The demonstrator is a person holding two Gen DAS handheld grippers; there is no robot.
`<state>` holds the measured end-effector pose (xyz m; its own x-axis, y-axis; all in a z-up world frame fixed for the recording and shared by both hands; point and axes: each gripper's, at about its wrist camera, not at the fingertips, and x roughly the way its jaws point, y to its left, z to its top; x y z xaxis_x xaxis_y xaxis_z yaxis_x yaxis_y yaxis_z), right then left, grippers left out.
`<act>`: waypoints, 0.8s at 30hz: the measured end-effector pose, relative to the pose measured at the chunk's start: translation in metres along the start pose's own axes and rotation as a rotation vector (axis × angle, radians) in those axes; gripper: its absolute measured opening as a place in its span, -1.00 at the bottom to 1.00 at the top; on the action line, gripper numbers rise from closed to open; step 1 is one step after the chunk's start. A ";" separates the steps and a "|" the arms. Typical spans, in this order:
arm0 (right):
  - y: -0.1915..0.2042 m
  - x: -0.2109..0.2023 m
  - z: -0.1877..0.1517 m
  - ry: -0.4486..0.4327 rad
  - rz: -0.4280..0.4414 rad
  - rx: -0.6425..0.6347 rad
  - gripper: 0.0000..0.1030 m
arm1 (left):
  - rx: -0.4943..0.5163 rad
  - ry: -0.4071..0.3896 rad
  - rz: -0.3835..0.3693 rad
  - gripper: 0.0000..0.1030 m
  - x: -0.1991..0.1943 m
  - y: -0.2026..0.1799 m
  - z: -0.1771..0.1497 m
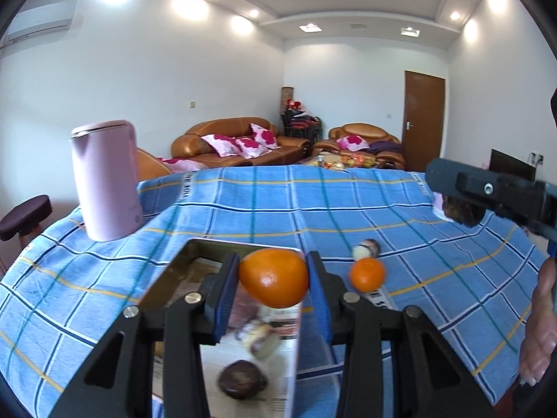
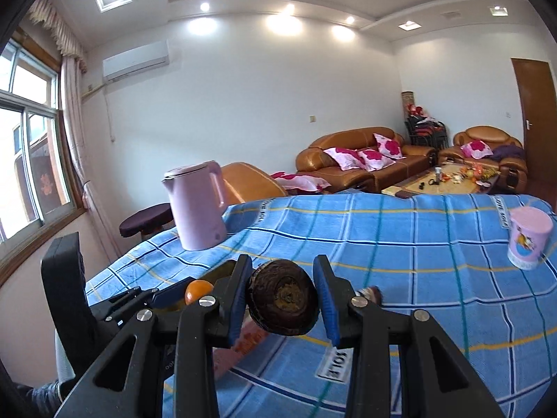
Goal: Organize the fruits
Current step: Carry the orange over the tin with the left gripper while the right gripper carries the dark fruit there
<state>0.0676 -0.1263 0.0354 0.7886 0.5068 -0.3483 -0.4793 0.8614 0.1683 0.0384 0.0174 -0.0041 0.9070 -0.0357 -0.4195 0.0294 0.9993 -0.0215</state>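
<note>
**Both grippers holding fruit over the blue cloth**

The left gripper (image 1: 273, 277) is holding an orange (image 1: 274, 277) between its 2 blue pads (image 1: 222, 292), the fingers closed in just enough to be touching the fruit on both sides. The orange is hanging over the tray (image 1: 181, 268), near the tray's far right corner. Inside the tray a dark brown fruit (image 1: 242, 379) is lying at the near end, and a blurred pale and purple piece (image 1: 261, 339) is sitting just beyond it. What that piece is cannot be told.

Right of the tray, a smaller orange (image 1: 367, 274) is resting on the tablecloth (image 1: 348, 202), and a pale and dark fruit (image 1: 365, 248) is lying just behind it, the 2 looking as if they are touching. Left of the tray and farther back, a pink kettle (image 1: 106, 181) is standing upright on the cloth.

The right gripper (image 2: 283, 297) is gripping a dark brown, ringed fruit (image 2: 283, 297) between its pads (image 2: 327, 303), with the fingers part closed around it and the fruit lifted clear of the cloth. In the left wrist view this gripper is showing well right of the tray, above the cloth. In the right wrist view the left gripper's orange is peeking out on the left of the tray's dark edge (image 2: 222, 270), and a pink cup (image 2: 529, 238) is standing far right of the tray, near the cloth's edge.
</note>
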 end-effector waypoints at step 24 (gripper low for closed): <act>0.050 0.087 -0.022 0.166 0.088 -0.042 -0.25 | -0.068 0.102 0.127 -0.21 0.022 0.074 -0.016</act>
<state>0.1038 -0.0393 -0.0071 0.6699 0.5646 -0.4821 -0.5621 0.8099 0.1674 0.0538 0.0903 -0.0297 0.8544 0.0868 -0.5123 -0.1142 0.9932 -0.0223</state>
